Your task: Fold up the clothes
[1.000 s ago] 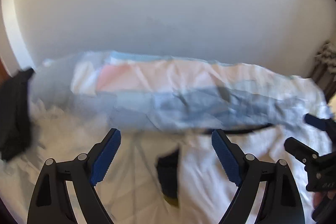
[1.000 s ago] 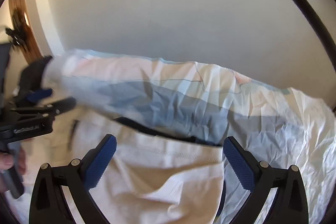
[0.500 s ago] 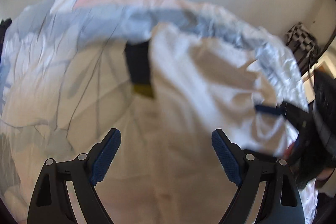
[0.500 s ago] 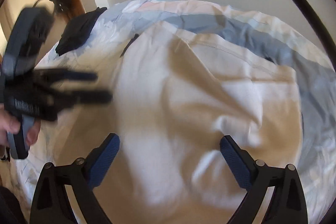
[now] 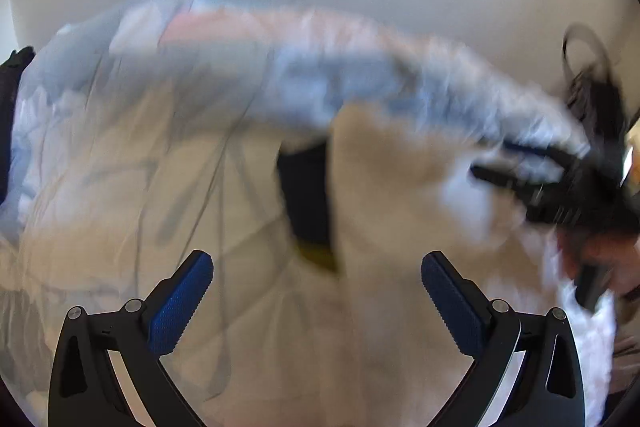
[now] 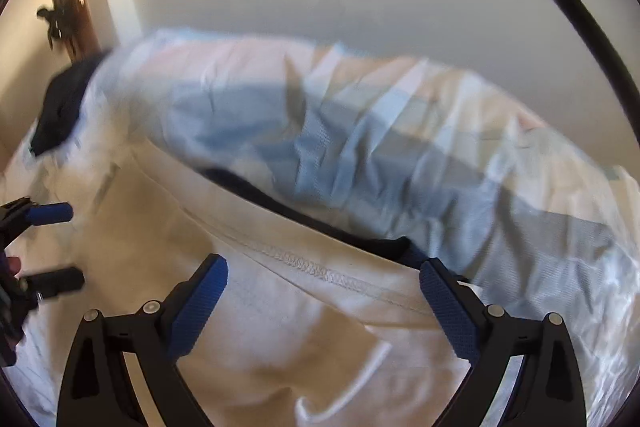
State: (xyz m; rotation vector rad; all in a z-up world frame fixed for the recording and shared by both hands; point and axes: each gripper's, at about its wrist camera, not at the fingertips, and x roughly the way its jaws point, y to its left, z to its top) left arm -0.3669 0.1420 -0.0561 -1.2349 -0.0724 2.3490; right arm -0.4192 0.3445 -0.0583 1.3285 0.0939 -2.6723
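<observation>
Both grippers have dropped towards the bed since a second ago, and the cream cotton garment (image 5: 400, 195) now fills the lower part of each view where the pastel striped bedcover (image 5: 340, 83) showed before.

From the left: the left gripper (image 5: 317, 301) has just been widening its jaws, which now stand fully spread with nothing between the blue pads; cloth lies below them, not pinched. The garment's left edge runs from about twelve o'clock down towards the gripper, just right of centre, with a dark navy patch of fabric (image 5: 306, 199) showing beside it. The right gripper (image 5: 532, 167) appears blurred at two o'clock, a hand (image 5: 600, 259) gripping its handle.

From the right wrist, the right gripper (image 6: 324, 305) also stands wide, holding nothing. The garment's stitched hem (image 6: 316, 269) crosses straight ahead, its long axis running from ten o'clock to four o'clock, close beyond the fingertips. I judge this hand nearer to a graspable edge.

Only this view shows the hem stitching and a dark garment (image 6: 60, 107) at ten o'clock. The left view alone shows the side edge.
</observation>
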